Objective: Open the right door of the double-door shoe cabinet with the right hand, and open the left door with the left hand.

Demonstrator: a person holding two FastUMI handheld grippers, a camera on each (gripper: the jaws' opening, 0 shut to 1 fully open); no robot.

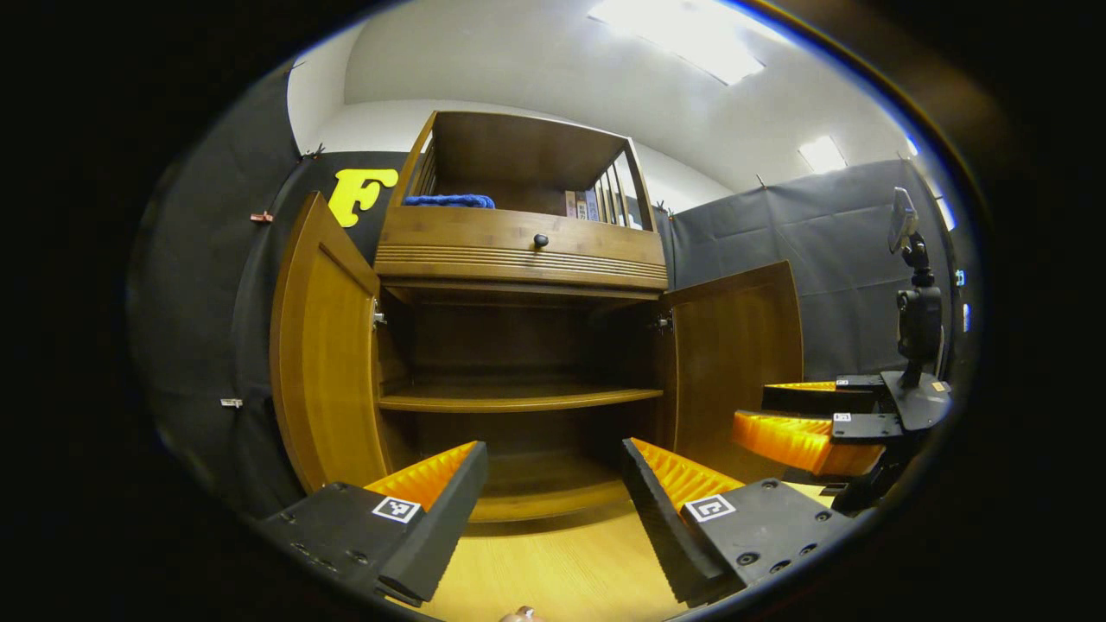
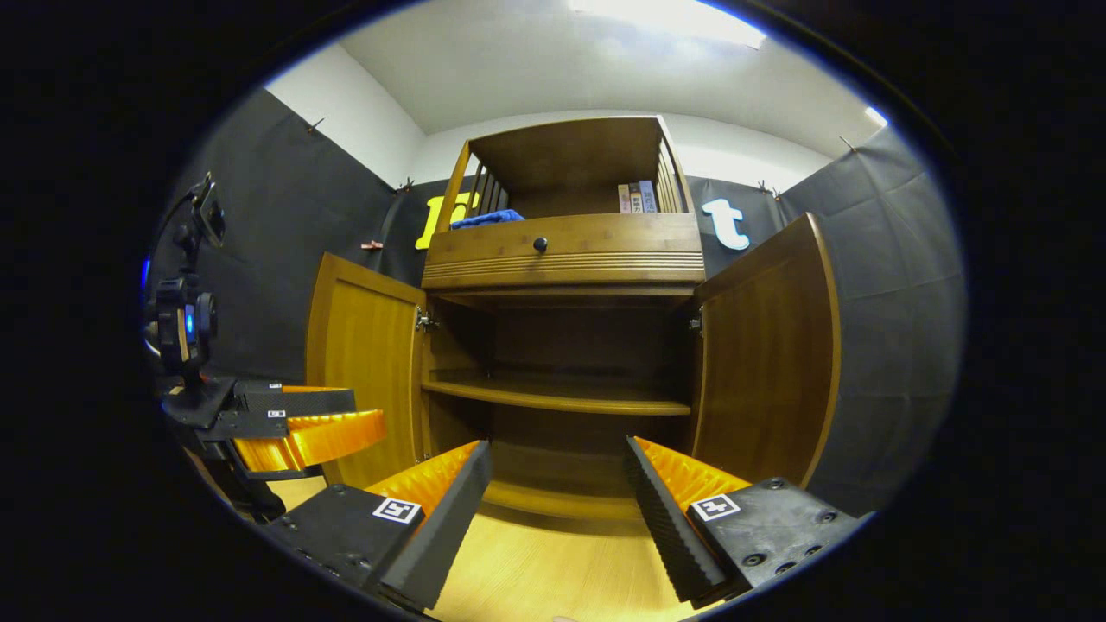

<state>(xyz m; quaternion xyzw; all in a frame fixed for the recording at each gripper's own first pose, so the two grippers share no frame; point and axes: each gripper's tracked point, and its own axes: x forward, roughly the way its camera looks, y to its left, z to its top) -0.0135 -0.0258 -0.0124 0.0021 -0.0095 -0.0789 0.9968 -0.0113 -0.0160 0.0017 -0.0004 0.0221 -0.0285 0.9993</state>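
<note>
Nearest the lens in left gripper view: left gripper [image 1: 553, 484], fingers spread wide, nothing btwn them, over pale wood floor [image 1: 562, 570]. Right gripper [image 2: 557, 484] likewise spread and holding nothing in right gripper view; it also shows at far right of left gripper view, well apart from the cabinet.

Shoe cabinet [image 1: 518, 259] stands straight ahead w/ both doors swung out. Left door [image 1: 324, 345] angled outward, free edge toward camera; right door [image 1: 734, 345] same on other side. Wide gap btwn the two door edges.

Inside lower compartment: one shelf [image 1: 518, 397], bare; bottom board bare too. Above it a drawer front w/ dark knob [image 1: 540, 240]. Top open bay holds a blue cloth [image 1: 449, 200] at left, a few books [image 1: 581, 204] at right.
</note>
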